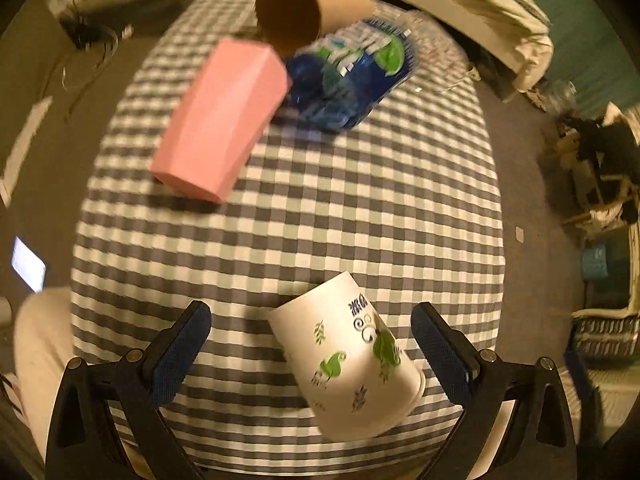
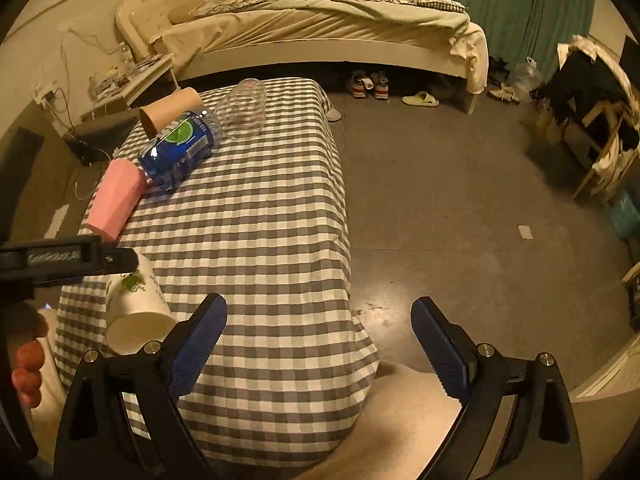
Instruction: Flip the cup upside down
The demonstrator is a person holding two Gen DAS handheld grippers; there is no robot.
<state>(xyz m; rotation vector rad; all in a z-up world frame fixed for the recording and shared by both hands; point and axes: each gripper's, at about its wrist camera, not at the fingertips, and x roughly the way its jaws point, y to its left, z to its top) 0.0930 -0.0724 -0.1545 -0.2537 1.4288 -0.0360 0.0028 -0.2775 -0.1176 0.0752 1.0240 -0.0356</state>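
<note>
A white paper cup with green leaf print [image 1: 348,356] lies on its side on the checked tablecloth [image 1: 320,208], between the fingers of my open left gripper [image 1: 312,344], touching neither. It also shows in the right wrist view [image 2: 136,304], rim toward the camera, below the left gripper's black body [image 2: 68,260]. A pink cup [image 1: 220,120] lies on its side farther back left. My right gripper [image 2: 318,340] is open and empty, over the table's near right edge.
A brown paper cup [image 1: 296,8], a blue bottle [image 1: 352,76] and a clear plastic cup [image 2: 246,106] lie at the table's far end. A bed [image 2: 320,36], shoes and a cluttered chair [image 2: 592,120] stand beyond. Bare floor [image 2: 460,200] lies right of the table.
</note>
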